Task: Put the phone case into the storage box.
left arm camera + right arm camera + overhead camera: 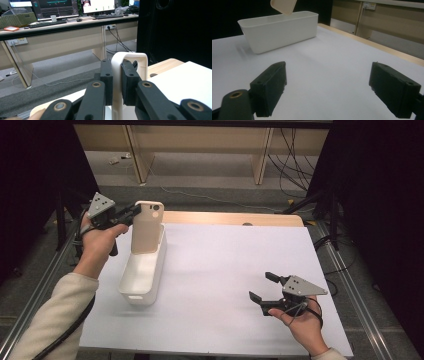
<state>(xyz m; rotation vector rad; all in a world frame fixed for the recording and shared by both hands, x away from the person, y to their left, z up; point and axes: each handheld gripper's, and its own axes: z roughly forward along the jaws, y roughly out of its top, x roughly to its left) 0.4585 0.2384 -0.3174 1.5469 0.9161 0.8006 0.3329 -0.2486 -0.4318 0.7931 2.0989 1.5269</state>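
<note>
A beige phone case (pixel 147 227) hangs upright over the far end of a white oblong bin (pixel 138 297), its lower edge down inside the bin. My left gripper (pixel 134 212) is shut on the case's upper left edge. In the left gripper view the black pads (pixel 107 75) press both sides of the case's rim (pixel 128 55). My right gripper (pixel 262 286) rests low over the white sheet at the front right, open and with nothing between its fingers. The right gripper view has the bin (pixel 279 32) ahead on the left, with a corner of the case (pixel 283 5) above it.
A white sheet (pixel 225 265) covers the table, with a bare wooden strip (pixel 235 218) along the far edge. Metal rails (pixel 345 270) run down both sides. Behind are desk legs (pixel 262 162) and floor cables (pixel 292 165).
</note>
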